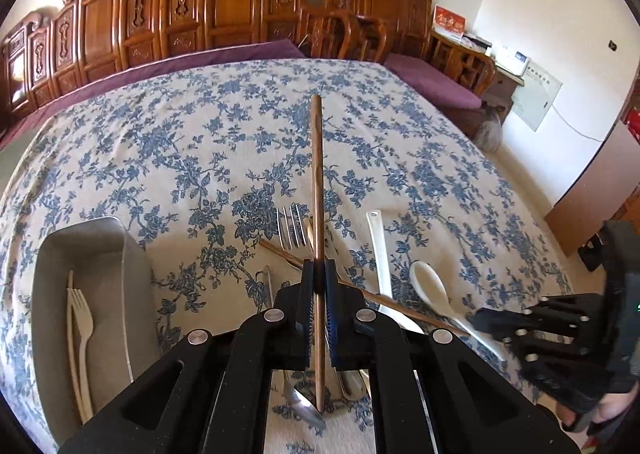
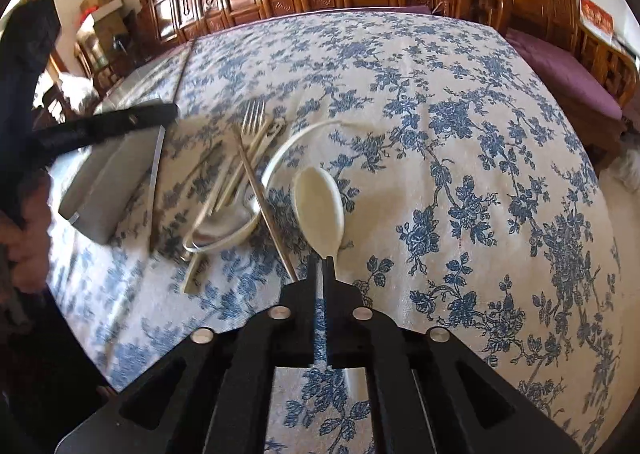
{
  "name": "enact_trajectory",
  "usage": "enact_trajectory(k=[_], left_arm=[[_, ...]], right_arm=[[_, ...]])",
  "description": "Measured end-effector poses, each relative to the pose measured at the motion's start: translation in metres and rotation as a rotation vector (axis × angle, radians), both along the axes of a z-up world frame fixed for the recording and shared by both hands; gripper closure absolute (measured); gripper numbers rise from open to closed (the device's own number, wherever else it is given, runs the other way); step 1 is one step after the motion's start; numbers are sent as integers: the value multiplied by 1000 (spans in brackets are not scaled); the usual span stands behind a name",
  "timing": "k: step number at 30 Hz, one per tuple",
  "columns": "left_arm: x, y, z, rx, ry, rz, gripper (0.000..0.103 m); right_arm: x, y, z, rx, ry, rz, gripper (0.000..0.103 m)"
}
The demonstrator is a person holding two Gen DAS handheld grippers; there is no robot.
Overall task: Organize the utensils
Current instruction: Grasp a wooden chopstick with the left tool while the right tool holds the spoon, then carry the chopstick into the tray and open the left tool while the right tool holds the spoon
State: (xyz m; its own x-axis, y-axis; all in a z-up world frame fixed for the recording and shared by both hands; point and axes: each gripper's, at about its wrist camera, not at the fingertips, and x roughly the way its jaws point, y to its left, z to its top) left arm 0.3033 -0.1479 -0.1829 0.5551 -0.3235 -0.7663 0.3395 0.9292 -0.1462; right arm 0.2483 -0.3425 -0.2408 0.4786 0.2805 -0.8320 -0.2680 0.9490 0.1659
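Observation:
My left gripper point(image 1: 319, 270) is shut on a brown chopstick point(image 1: 317, 173) and holds it above the table, pointing away. Under it lie a metal fork point(image 1: 291, 228), a second chopstick point(image 1: 360, 290), a metal spoon point(image 1: 306, 406) and two white spoons point(image 1: 430, 286). A grey tray point(image 1: 136, 294) at the left holds a cream fork point(image 1: 82, 318). My right gripper point(image 2: 323, 266) is shut on the handle of a white ceramic spoon point(image 2: 318, 201), low over the cloth. It also shows in the left wrist view point(image 1: 532, 330).
The table carries a blue floral cloth point(image 2: 460, 133). In the right wrist view the tray point(image 2: 116, 181) sits at the left, with the utensil pile point(image 2: 240, 173) beside it. Carved wooden chairs point(image 1: 224, 5) and purple cushions point(image 1: 436, 81) line the far side.

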Motion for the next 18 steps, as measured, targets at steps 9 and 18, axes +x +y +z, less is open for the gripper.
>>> enact_trajectory(k=[9,18], left_arm=[[-8,8,16,-47,-19,-11,99],[-14,10,39,-65,-56,-9,99]], right_arm=[[-1,5,-17,-97,31,10,79],[1,-10,-15,-82,23,-22,93]])
